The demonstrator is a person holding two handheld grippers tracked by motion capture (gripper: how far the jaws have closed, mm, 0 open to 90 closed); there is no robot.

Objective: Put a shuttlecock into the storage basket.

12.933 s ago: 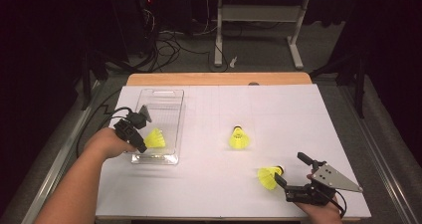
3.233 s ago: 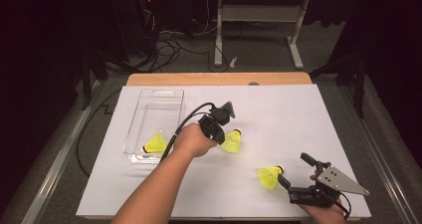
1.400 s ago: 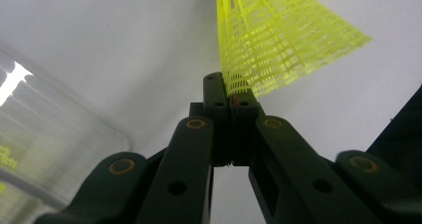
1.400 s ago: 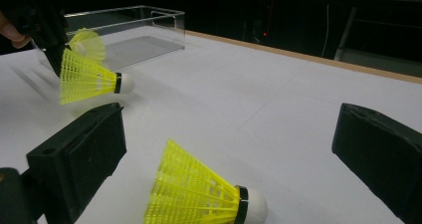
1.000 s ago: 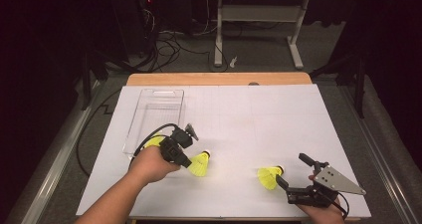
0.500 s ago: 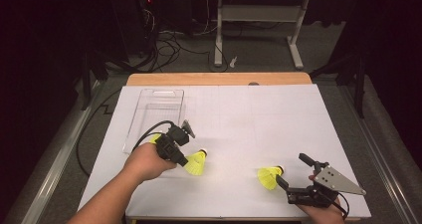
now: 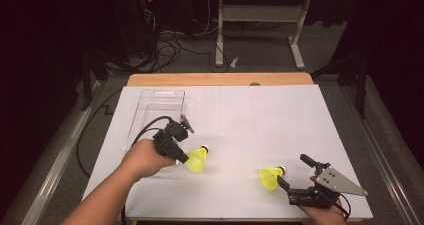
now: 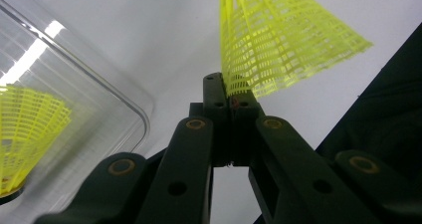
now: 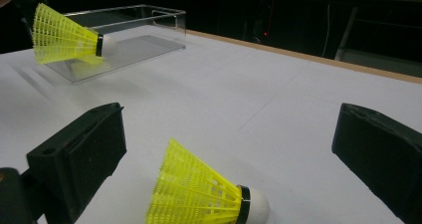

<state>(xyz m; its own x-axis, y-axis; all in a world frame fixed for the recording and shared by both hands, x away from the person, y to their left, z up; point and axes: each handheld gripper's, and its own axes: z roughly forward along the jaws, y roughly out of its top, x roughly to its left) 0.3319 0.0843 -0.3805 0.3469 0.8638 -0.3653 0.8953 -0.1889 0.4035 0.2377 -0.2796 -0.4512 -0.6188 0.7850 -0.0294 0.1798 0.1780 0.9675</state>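
Note:
My left gripper (image 7: 184, 157) is shut on the skirt rim of a yellow shuttlecock (image 7: 197, 160), held just right of the clear plastic box (image 7: 156, 99), with its white cork pointing away. In the left gripper view the jaws pinch the yellow mesh (image 8: 278, 40), and a second shuttlecock (image 8: 25, 134) lies inside the box (image 8: 99, 84). My right gripper (image 7: 295, 172) rests open near the table's front right. A third shuttlecock (image 7: 270, 177) lies on its side between the fingers (image 9: 79, 154), untouched (image 9: 199, 199). The held shuttlecock (image 9: 62, 35) hangs in front of the box (image 9: 129, 30).
White paper covers the table (image 7: 250, 115), with a wooden strip (image 7: 220, 79) along its far edge. A black cable (image 7: 145, 130) trails from the left gripper over the box. Desk legs and cables stand on the dark floor beyond.
My left gripper took the shuttlecock from mid-table and carried it left and nearer, toward the box; in the last half second it barely shifted. The right gripper has stayed put and open.

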